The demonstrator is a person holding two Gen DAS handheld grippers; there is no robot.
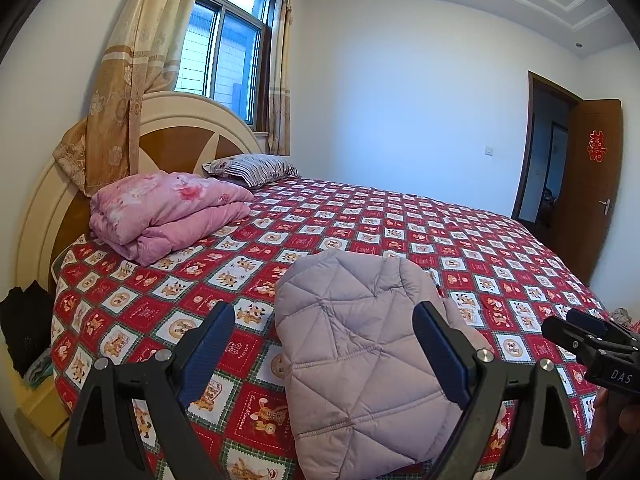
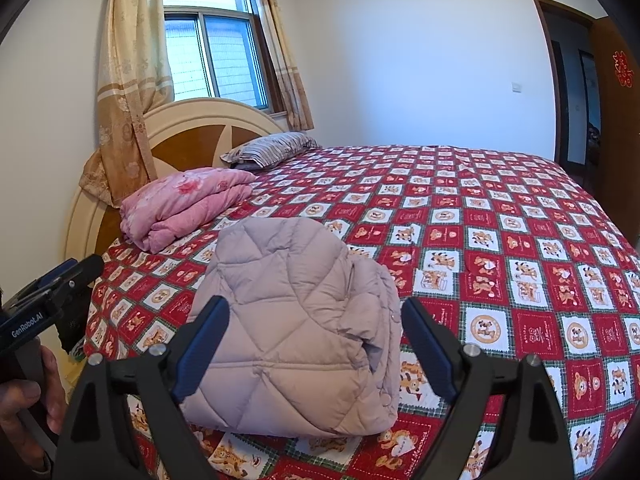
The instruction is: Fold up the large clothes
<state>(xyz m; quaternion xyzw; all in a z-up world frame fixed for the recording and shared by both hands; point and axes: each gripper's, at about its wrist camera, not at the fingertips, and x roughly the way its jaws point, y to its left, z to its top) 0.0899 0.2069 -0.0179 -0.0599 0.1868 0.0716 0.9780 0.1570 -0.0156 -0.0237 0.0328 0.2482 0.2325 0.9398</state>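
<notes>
A pale lilac quilted puffer jacket (image 1: 360, 344) (image 2: 288, 320) lies folded into a compact bundle on the red patterned bedspread (image 1: 480, 248) (image 2: 500, 220), near the bed's front edge. My left gripper (image 1: 323, 314) hovers just before the jacket's left part, jaws wide open, nothing between the pads. In the right wrist view my right gripper (image 2: 315, 306) frames the bundle with its jaws also wide open and the blue pads (image 2: 200, 352) clear of the fabric. Each view catches the other gripper at its edge: the right gripper (image 1: 580, 332) and the left gripper (image 2: 68, 280), with a hand (image 2: 24, 404) below it.
A folded pink quilt (image 1: 168, 212) (image 2: 184, 204) and a striped pillow (image 1: 256, 168) (image 2: 272, 148) lie by the round headboard (image 1: 188, 120). Dark clothes (image 1: 24, 328) sit on a low stand left of the bed. A brown door (image 1: 592, 184) stands open at the right.
</notes>
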